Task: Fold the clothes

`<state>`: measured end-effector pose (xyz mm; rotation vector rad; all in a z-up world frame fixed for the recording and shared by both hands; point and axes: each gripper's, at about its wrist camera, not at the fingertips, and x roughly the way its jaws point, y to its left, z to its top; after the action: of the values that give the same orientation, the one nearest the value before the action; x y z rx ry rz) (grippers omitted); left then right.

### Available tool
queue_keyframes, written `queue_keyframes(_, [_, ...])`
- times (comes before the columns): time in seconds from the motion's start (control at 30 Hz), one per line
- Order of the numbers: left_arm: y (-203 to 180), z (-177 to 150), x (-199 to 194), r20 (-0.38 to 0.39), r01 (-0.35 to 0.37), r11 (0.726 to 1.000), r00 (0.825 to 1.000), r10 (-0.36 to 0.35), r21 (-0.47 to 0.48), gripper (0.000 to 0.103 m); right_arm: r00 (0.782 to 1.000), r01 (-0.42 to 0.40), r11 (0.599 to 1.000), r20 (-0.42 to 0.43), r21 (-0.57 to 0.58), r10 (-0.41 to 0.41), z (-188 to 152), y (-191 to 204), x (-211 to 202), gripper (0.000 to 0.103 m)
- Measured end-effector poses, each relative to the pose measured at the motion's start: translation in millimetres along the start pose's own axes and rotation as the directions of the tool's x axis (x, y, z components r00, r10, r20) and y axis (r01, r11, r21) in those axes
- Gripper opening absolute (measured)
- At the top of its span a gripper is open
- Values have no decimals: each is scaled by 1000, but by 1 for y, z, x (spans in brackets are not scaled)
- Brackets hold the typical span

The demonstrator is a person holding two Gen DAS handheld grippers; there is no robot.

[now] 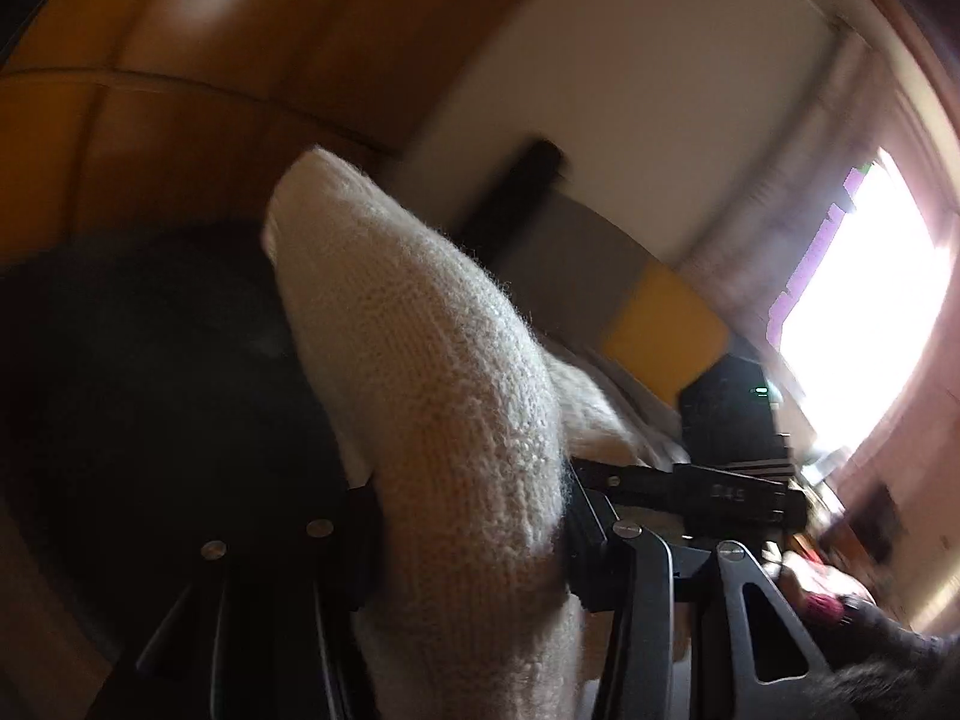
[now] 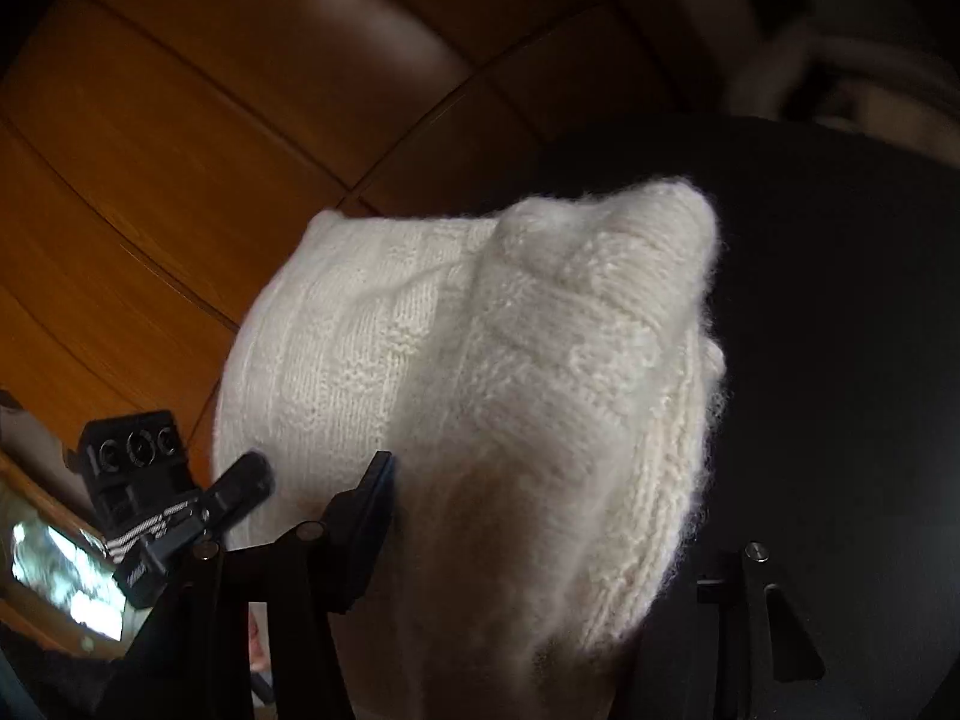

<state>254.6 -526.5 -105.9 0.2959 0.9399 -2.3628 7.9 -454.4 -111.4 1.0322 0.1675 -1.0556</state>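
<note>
- Right then, the cream knit sweater (image 1: pixel 456 396) was up between both claws, bunched thick and lifted above the dark round desk (image 2: pixel 840 300).
- It looked soft, fuzzy and fairly light, floppy rather than stiff; by my reading it would sag wherever it was not supported.
- Best hold, I judged, was on a doubled edge or seam, since loose fluffy knit could creep out of a shallow pinch.
- The left claw (image 1: pixel 474 516) was clenched on a fat fold of the sweater, pads pressed into the wool on both sides.
- The right claw (image 2: pixel 540 528) gripped another bunch of it, the knit filling the gap between its fingers.
- Beyond the desk lay warm brown wood panelling (image 2: pixel 180 150), blurred.
- Farther out, a pale wall (image 1: pixel 660 90), a yellow cushion-like shape (image 1: pixel 660 330) and a bright window (image 1: pixel 870 300) showed, all smeared.
</note>
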Motion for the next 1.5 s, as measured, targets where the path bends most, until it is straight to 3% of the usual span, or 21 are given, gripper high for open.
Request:
queue_keyframes(0.07, [27, 15, 11, 25, -61, 997, 998, 63, -55, 48, 999, 14, 999, -29, -35, -15, 33, 11, 32, 58])
queue_keyframes(0.17, [58, 17, 39, -28, -139, 986, 990, 137, -91, 48, 991, 89, 993, -95, -83, -97, 66, 15, 78, 58])
queue_keyframes(0.27, [81, 7, 59, -101, -230, 968, 970, 220, -102, 50, 950, 249, 960, -158, -126, -267, 67, -1, 112, 62])
queue_keyframes(0.33, [83, 4, 54, -105, -218, 969, 973, 206, -117, 52, 949, 267, 954, -137, -135, -285, 66, -7, 109, 73])
queue_keyframes(0.47, [71, 0, 38, -130, -264, 961, 959, 251, -88, 55, 917, 384, 871, 11, -308, -400, 77, 13, 75, 73])
queue_keyframes(0.57, [63, 0, 21, -101, -328, 944, 941, 323, -39, 57, 925, 370, 825, 85, -427, -371, 79, 38, 54, 73])
queue_keyframes(0.67, [52, 10, 2, -6, -411, 910, 911, 412, 57, 57, 949, 292, 811, 50, -507, -310, 78, 43, 45, 73])
queue_keyframes(0.77, [32, 20, -2, 42, -389, 916, 921, 387, 96, 58, 952, 246, 782, -9, -573, -307, 65, 54, 71, 73])
queue_keyframes(0.83, [26, 25, 16, 11, -393, 910, 919, 395, 133, 58, 941, 254, 797, -52, -548, -335, 47, 42, 77, 73])
queue_keyframes(0.9, [26, 21, 36, -79, -390, 909, 911, 404, 148, 58, 926, 272, 822, -95, -500, -365, 34, 23, 86, 72])
queue_keyframes(0.97, [33, 13, 58, -157, -425, 887, 878, 452, 177, 58, 923, 273, 854, -130, -443, -363, 27, 4, 93, 73])
queue_keyframes(1.17, [44, -1, 57, -136, -436, 886, 879, 457, 158, 61, 933, 299, 870, -70, -391, -352, 8, -15, 95, 74])
queue_keyframes(1.33, [39, 6, 53, -122, -472, 874, 866, 484, 116, 62, 912, 354, 850, -56, -390, -406, 6, -2, 96, 77])
queue_keyframes(1.5, [11, 8, 6, -23, -612, 788, 789, 615, 65, 60, 889, 433, 834, 8, -343, -458, 3, 24, 67, 76])
